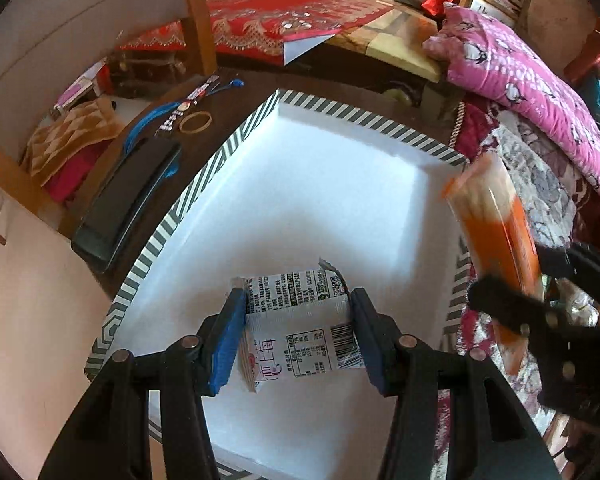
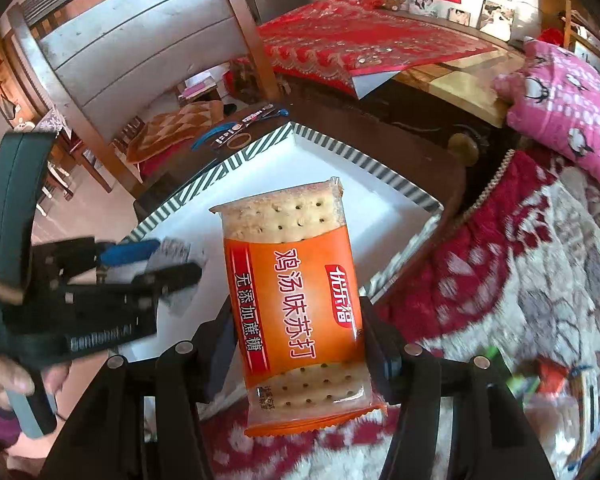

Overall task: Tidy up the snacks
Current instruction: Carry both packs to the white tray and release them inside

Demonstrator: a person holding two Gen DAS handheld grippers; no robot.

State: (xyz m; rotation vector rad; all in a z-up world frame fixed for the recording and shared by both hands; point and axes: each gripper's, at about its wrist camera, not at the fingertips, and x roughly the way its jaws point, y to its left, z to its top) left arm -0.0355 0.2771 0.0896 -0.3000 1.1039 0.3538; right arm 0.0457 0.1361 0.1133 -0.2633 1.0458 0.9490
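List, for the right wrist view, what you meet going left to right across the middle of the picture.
Left gripper holding a white packet → orange soda cracker pack in the right gripper → striped box wall → red and white floral blanket.

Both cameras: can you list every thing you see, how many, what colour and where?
box: one, white with striped rim, on the dark table
white packet: one, over the box, in left gripper
cracker packet: one, orange, at box edge, in right gripper
pillow: one, pink, right of box
red cloth: one, on far table
rubber band: one, tan, left of box
left gripper: black, blue pads
right gripper: black
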